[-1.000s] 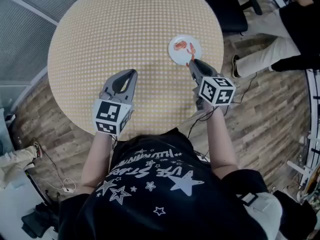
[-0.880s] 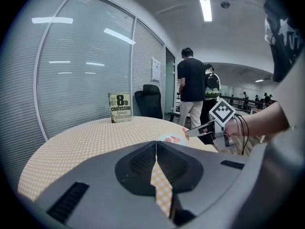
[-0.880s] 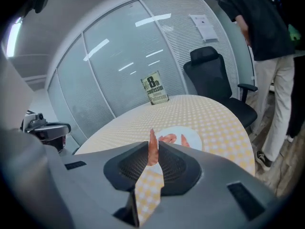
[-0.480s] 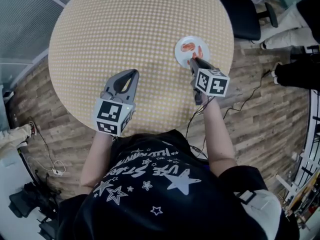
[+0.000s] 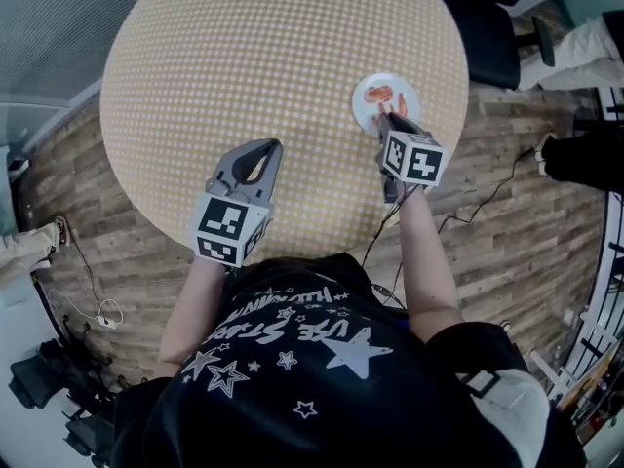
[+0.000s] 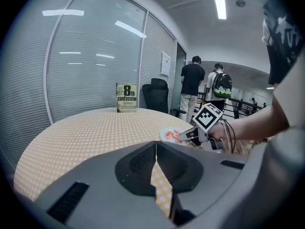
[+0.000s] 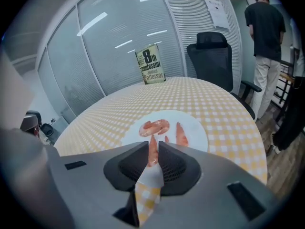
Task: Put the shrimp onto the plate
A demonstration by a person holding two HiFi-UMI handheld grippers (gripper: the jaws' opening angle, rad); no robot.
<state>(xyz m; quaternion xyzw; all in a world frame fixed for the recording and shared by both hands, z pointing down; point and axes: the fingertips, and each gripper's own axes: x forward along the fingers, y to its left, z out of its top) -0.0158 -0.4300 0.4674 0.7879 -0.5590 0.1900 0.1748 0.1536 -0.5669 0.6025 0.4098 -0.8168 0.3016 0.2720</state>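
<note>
our right gripper (image 7: 152, 145) pinches a shrimp (image 7: 152, 153) over the near edge of the white plate (image 7: 201, 128), where other shrimp (image 7: 155, 126) lie; our left gripper (image 6: 156, 145) hovers above the table (image 5: 244, 57), jaws together, empty.

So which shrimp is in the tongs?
The slim shrimp pinched in the right tongs, at the plate rim; the curled shrimp and the other straight one lie loose on it.

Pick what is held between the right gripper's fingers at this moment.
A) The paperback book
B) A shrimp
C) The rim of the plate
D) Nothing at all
B: in the right gripper view the right gripper has its fingers closed on a pink shrimp, just in front of the white plate.
</note>
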